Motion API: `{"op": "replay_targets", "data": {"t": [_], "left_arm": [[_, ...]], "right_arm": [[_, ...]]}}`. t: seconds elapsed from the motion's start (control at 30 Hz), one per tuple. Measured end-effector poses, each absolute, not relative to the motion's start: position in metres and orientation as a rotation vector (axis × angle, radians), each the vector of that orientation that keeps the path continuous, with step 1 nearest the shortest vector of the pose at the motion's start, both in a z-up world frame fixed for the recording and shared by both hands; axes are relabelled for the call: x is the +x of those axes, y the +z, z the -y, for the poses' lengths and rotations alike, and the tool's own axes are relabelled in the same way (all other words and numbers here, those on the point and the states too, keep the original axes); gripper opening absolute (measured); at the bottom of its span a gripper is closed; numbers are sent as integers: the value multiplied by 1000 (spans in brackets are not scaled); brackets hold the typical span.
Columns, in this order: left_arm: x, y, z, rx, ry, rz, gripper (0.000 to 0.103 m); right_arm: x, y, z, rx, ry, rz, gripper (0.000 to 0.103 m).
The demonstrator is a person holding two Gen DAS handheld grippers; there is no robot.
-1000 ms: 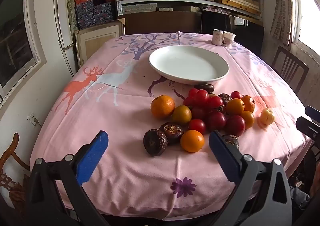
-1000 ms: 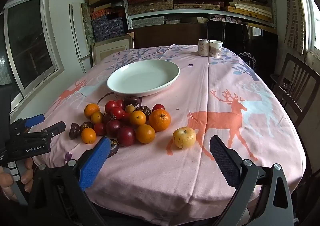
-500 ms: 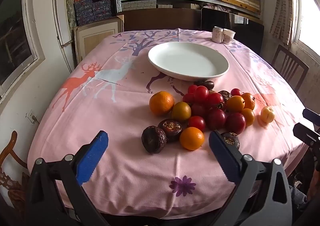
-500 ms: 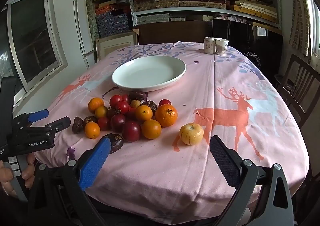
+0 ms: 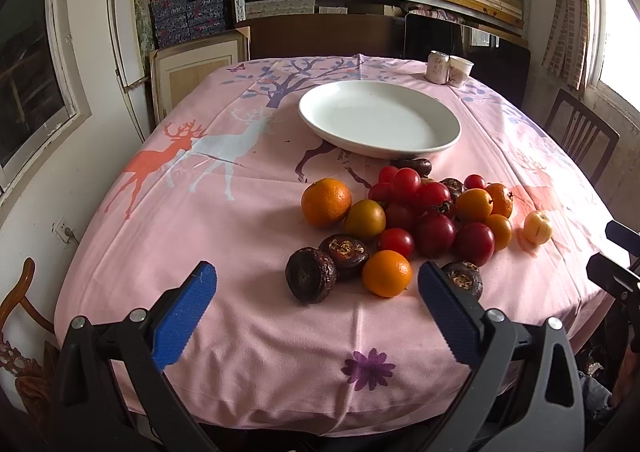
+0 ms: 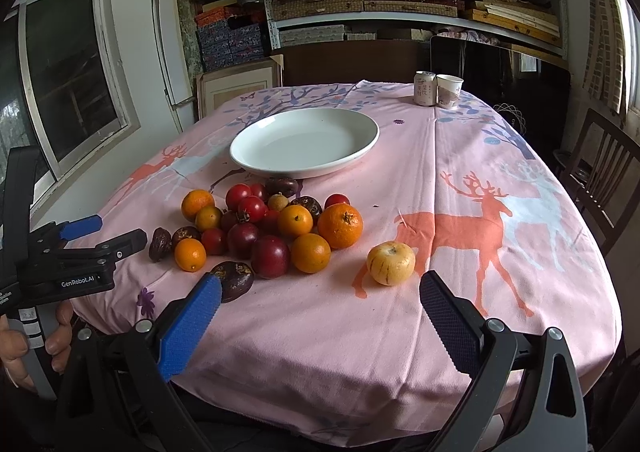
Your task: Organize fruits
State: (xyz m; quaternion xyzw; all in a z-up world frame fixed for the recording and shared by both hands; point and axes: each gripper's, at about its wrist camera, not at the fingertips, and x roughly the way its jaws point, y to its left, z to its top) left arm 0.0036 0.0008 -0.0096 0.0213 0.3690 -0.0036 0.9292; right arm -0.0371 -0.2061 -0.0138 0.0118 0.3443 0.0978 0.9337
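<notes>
Seen from the left wrist camera, the left gripper (image 5: 316,292) hangs released at the bottom of the frame, its blue-padded fingers (image 5: 184,316) spread wide and holding nothing, above the near edge of a pink deer-print tablecloth (image 5: 224,236). The fruit pile (image 5: 416,220) lies right of centre, a loose heap whose long axis runs from lower left toward the right edge of the frame: a large orange (image 5: 326,202) at its left, red tomatoes (image 5: 406,184) in the middle, two dark wrinkled fruits (image 5: 311,279) nearest the camera. A pale yellow striped fruit (image 5: 538,227) sits apart at the right. Above the pile, an oval white plate (image 5: 380,124) lies with its long axis across the frame, nearly touching the heap's far end. A can (image 5: 438,67) and paper cup (image 5: 460,70) stand side by side in the upper right. From the right wrist camera, the right gripper (image 6: 320,308) is likewise released, jaws wide apart and empty, at the bottom of the frame. The pile (image 6: 260,228) now spreads left of centre, its long axis roughly horizontal, the striped fruit (image 6: 391,263) alone to its right, between the fingertips in the picture. The plate (image 6: 304,142) sits above the pile. At the left edge the other gripper (image 6: 100,234) points rightward toward the heap, open, held by a hand (image 6: 24,348).
</notes>
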Motion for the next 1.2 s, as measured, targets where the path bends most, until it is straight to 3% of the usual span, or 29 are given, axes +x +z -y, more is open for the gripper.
{"op": "replay_targets", "data": {"t": [1.2], "left_arm": [[10,-16,-1,63,15,-767,99]], "right_arm": [[-27,-23,207,27,217,-738,100]]}}
